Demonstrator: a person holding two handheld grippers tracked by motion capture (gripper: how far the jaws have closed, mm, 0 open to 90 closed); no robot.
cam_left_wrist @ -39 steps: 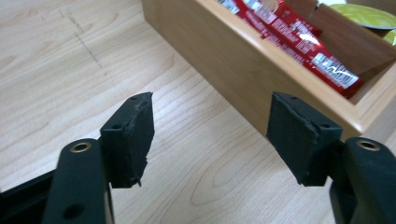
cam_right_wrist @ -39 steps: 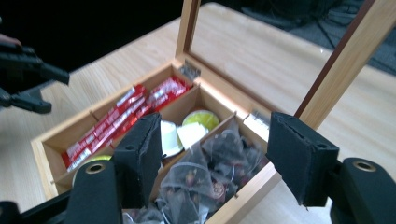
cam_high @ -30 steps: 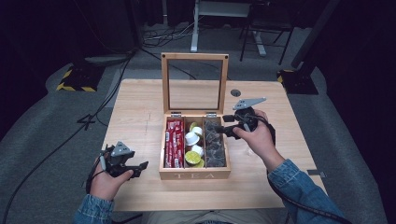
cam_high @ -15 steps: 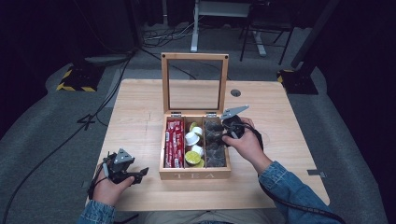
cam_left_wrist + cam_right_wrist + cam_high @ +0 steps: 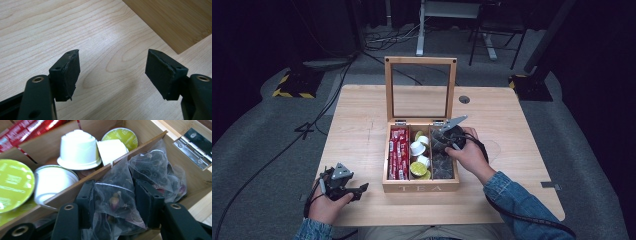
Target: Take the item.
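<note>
A wooden tea box (image 5: 421, 187) stands open mid-table, its glass lid (image 5: 420, 61) upright. Its left compartment holds red sachets (image 5: 398, 152), the middle one white and green capsules (image 5: 418, 149), the right one mesh pyramid tea bags (image 5: 443, 162). My right gripper (image 5: 447, 137) dips into the right compartment. In the right gripper view its gripper (image 5: 113, 202) is shut on a pyramid tea bag (image 5: 112, 192), both pads touching it. Another tea bag (image 5: 155, 167) lies behind. My left gripper (image 5: 359, 191) rests low at the table's near left, open (image 5: 112, 67) and holding nothing.
The wooden table (image 5: 362, 115) has bare room left of and behind the box. The box's wall (image 5: 175, 20) shows ahead of the left gripper. A brass hinge (image 5: 193, 143) sits past the tea bags. A white capsule (image 5: 78, 147) and a green-lidded capsule (image 5: 13, 182) lie beyond the divider.
My right gripper has come in from the box's right side and down into the right compartment, onto a tea bag. My left gripper has drawn back a little toward the near edge.
</note>
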